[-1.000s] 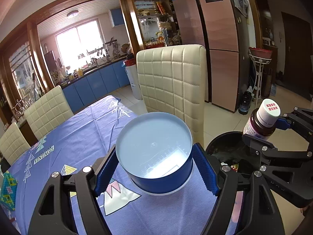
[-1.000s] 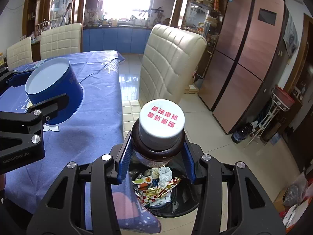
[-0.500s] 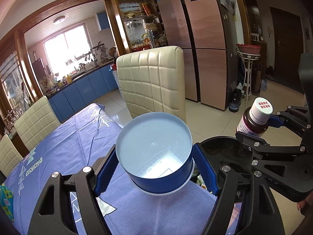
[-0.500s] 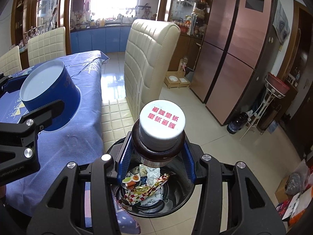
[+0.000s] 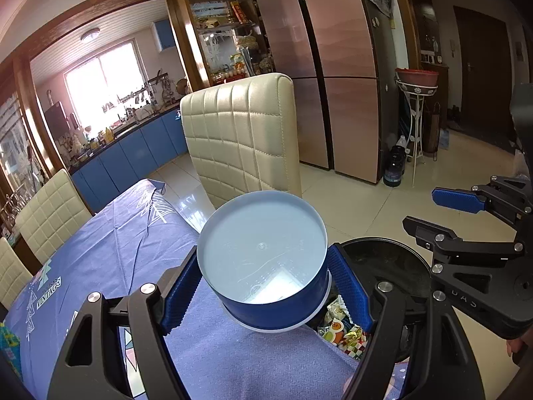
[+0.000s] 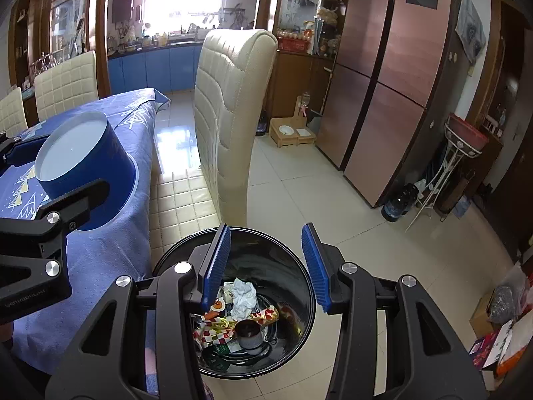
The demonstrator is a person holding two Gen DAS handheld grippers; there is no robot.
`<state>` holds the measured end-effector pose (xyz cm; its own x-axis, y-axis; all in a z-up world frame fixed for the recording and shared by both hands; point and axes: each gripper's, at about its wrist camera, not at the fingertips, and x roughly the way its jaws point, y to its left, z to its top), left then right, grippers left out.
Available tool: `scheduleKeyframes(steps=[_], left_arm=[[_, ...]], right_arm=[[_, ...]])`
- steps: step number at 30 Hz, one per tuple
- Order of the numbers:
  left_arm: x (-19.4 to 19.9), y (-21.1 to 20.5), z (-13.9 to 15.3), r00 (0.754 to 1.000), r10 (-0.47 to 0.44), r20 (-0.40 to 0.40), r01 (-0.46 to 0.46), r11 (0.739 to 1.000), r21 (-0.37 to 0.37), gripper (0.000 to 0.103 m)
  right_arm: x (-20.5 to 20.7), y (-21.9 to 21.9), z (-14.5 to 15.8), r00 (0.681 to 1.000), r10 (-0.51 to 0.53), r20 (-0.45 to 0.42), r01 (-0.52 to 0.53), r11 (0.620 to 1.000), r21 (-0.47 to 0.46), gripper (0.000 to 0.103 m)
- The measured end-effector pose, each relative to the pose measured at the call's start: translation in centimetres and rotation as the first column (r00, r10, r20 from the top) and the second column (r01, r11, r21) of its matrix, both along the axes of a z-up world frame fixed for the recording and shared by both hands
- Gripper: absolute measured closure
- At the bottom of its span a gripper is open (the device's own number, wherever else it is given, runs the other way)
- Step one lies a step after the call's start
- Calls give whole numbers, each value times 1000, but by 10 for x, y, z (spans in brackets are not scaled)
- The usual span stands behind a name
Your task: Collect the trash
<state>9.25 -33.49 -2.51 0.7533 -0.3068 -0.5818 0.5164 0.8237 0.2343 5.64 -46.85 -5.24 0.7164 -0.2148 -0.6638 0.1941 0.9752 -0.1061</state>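
1. The left gripper (image 5: 263,286) has its fingers clamped on the blue tub (image 5: 266,260), held bottom-up above the table (image 5: 110,240) edge, just left of the black bin (image 6: 233,300).
2. The right gripper (image 6: 266,263) hangs over the bin, fingers apart and empty; the brown bottle (image 6: 248,333) lies below them among wrappers.
3. Released here, the tub may strike the bin's rim and roll off.
4. The tub's opening is hidden.
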Motion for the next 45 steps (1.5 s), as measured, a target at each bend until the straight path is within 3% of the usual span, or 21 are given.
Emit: scheduleKeyframes(steps=[35, 37, 39, 45], left_arm=[[-6, -31, -6, 997, -59, -48, 59, 998, -1, 29], [-4, -31, -7, 995, -66, -71, 65, 998, -15, 26], [-3, -30, -8, 995, -66, -79, 64, 998, -27, 15], [-5, -26, -9, 994, -76, -78, 73, 996, -41, 10]], right_arm=[[-8, -37, -11, 998, -64, -6, 65, 997, 40, 56], [-9, -39, -11, 997, -71, -5, 71, 997, 42, 56], [-9, -40, -12, 997, -74, -4, 74, 996, 45, 56], [-12, -41, -12, 997, -82, 2, 82, 996, 47, 56]])
